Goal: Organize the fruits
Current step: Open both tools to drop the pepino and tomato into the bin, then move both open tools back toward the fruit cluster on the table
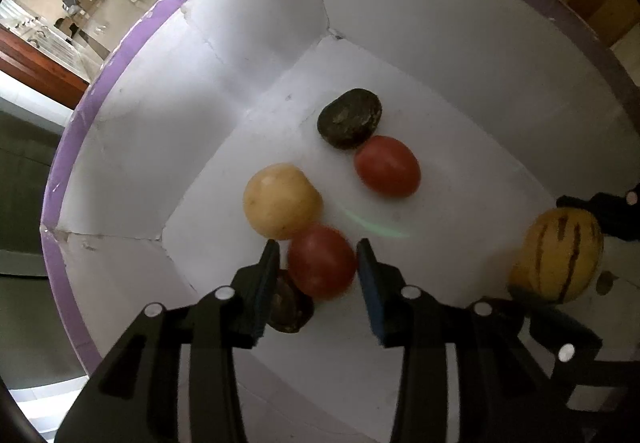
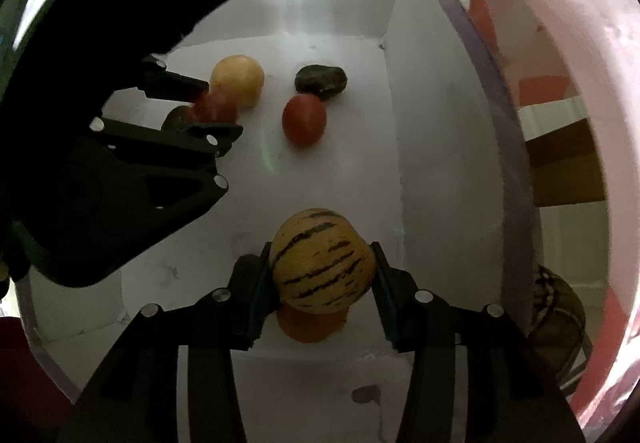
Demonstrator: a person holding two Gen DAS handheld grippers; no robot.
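Jaws flanking red fruit, yellow fruit adjacent

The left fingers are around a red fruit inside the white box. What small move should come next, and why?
Probably open the left gripper wider, then lift straight up. The red fruit seems to rest on the box floor, beside the yellow fruit, and the pads look barely clear of it.
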